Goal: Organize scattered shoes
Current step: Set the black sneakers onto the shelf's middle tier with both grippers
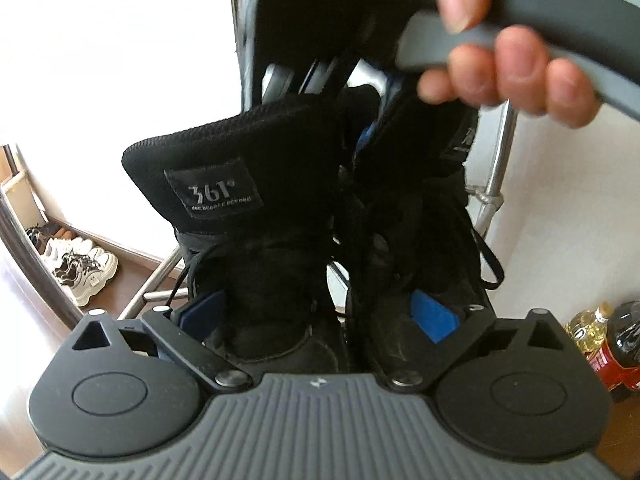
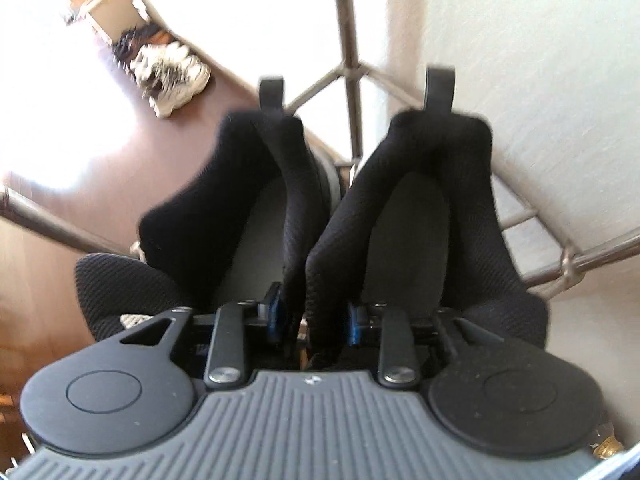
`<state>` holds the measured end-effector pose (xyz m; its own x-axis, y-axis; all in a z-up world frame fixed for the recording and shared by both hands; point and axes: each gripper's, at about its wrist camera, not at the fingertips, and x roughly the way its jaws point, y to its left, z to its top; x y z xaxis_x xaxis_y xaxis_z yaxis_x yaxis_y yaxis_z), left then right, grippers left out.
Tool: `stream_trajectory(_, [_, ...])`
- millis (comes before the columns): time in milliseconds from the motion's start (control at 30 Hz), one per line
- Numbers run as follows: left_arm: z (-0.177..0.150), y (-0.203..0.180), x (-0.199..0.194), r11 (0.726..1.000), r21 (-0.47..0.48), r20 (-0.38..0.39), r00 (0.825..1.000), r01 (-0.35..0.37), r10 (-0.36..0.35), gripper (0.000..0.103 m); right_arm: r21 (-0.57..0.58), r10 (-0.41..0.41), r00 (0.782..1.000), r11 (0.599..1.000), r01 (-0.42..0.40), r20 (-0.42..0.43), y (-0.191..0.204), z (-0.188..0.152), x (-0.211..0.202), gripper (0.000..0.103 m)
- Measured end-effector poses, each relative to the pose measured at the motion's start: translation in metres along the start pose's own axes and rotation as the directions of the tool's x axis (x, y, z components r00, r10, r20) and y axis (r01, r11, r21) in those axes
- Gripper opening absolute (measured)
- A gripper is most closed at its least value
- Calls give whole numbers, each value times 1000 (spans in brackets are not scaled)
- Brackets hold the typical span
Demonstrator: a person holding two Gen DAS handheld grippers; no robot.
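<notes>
A pair of black high-top shoes fills both views. In the left wrist view the left shoe (image 1: 256,264) shows a "361°" tongue label (image 1: 214,194) and the right shoe (image 1: 420,240) stands tight beside it. My left gripper (image 1: 316,316) is shut across the pair, a blue pad (image 1: 434,320) pressed on each outer side. A hand (image 1: 512,68) holds the other gripper's grey handle (image 1: 560,12) above the heels. The right wrist view looks down into both collars (image 2: 224,184) (image 2: 440,160). My right gripper (image 2: 316,316) straddles the two inner collar walls, jaws apart and not pinching them.
Shiny metal rack tubes (image 1: 496,160) (image 2: 348,40) stand behind and under the shoes, against a white wall. White sneakers (image 1: 86,272) (image 2: 172,76) line the brown floor by the wall. A yellow oil bottle (image 1: 592,328) and a dark bottle (image 1: 624,344) stand at the lower right.
</notes>
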<state>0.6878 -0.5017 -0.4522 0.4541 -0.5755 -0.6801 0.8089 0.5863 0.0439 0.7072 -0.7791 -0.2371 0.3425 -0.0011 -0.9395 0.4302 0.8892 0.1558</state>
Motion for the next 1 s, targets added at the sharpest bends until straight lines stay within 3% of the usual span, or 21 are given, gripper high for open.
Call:
stream_trajectory(100, [0,-1,-1,1000,8,-10,1000,-6,6,100,-56,-20,991,998,28,135,11,-29,16,58])
stream_trajectory(167, [0,-1,-2,1000,4,-14,1000,-3,3,100,-66,-41,970,996,58,238,5,-42,-3,58])
stream_trajectory(233, [-1,-2,-3,1000,3,-19,1000,-2,2,100,-77,-51,940,994,81,338,-3,-35,-8,58])
stream_trajectory(367, [-3,-5,-6,1000,14,-23,1000,-2,2,100,-81,-68,843,988,132,534,-12,-75,-43,58])
stream_trajectory(433, [-4,-6,-8,1000,19,-25,1000,0,1,100,-36,-69,816,993,109,574,-13,-91,-43,57])
stream_trajectory(467, [-5,-7,-9,1000,23,-25,1000,2,-1,100,-8,-62,813,997,82,578,-20,-105,-51,47])
stream_trajectory(500, [-6,-7,-10,1000,26,-26,1000,4,-3,100,6,-59,819,998,67,571,-29,-115,-60,24])
stream_trajectory(533, [-6,-8,-10,1000,28,-28,1000,6,-6,100,22,-65,838,998,64,542,-33,-132,-59,17])
stream_trajectory(667, [-16,-6,-9,999,38,-32,999,13,-12,100,91,-81,922,995,50,378,-32,-190,-13,15])
stream_trajectory(767, [-15,-7,-8,999,46,-31,999,17,-16,100,103,-64,961,994,37,269,-20,-212,36,14])
stream_trajectory(833, [13,25,33,999,50,-30,999,18,-17,100,116,-35,979,993,12,199,-10,-222,73,15])
stream_trajectory(933, [19,22,27,998,56,-28,999,22,-20,100,179,3,988,983,-31,155,2,-210,120,16])
stream_trajectory(1000, [21,18,22,998,62,-26,999,25,-23,100,222,18,985,973,-56,170,8,-198,139,16])
